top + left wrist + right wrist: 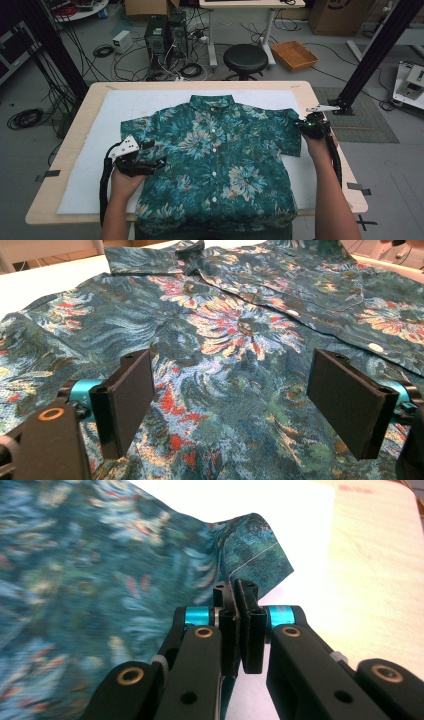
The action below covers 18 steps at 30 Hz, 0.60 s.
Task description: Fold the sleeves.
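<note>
Teal floral button-up shirt [215, 160]: your right gripper [235, 592] pinches its sleeve hem; your left gripper [230, 405] stands wide over the fabric, which lies between its jaws.

Your shirt [220, 150] is soft matt printed cloth; the table [325, 107] pale smooth wood (white matt sheet [125, 107] on top).

No legible text or labels anywhere.

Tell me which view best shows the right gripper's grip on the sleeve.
Right gripper view: the right gripper is shut on the sleeve edge, close up. High view shows it small at the sleeve. Left gripper view shows shirt front between open jaws.
</note>
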{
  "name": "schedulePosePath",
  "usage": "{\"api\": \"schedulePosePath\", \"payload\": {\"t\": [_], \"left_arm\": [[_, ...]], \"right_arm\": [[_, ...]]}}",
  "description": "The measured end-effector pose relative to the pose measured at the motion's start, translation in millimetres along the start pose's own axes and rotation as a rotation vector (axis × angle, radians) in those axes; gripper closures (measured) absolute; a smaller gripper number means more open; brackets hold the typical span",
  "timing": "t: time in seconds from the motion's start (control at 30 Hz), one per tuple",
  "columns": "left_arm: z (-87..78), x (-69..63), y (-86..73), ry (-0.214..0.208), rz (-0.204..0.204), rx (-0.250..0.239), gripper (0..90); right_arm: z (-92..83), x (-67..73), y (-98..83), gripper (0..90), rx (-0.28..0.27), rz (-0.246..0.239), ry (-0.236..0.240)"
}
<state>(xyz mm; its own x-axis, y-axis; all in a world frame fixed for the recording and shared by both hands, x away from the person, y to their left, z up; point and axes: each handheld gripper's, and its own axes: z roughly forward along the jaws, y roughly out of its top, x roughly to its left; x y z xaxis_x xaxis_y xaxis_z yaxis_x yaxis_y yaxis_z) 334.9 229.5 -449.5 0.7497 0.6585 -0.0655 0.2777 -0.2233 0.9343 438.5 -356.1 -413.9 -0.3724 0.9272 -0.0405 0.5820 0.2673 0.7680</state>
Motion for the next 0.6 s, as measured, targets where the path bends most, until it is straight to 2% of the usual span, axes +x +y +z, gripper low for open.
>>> {"api": "schedulePosePath", "payload": {"t": [0.27, 0.6], "left_arm": [[0.1, -0.3, 0.0, 0.001, 0.001, 0.000, 19.2], [-0.2, -0.1, 0.0, -0.001, 0.002, -0.001, 19.2]], "right_arm": [[-12.6, 31.3, 16.2, 89.0, -0.042, -0.080, 0.048], [-16.8, 58.1, 27.6, 89.0, -0.064, -0.126, 0.091]]}}
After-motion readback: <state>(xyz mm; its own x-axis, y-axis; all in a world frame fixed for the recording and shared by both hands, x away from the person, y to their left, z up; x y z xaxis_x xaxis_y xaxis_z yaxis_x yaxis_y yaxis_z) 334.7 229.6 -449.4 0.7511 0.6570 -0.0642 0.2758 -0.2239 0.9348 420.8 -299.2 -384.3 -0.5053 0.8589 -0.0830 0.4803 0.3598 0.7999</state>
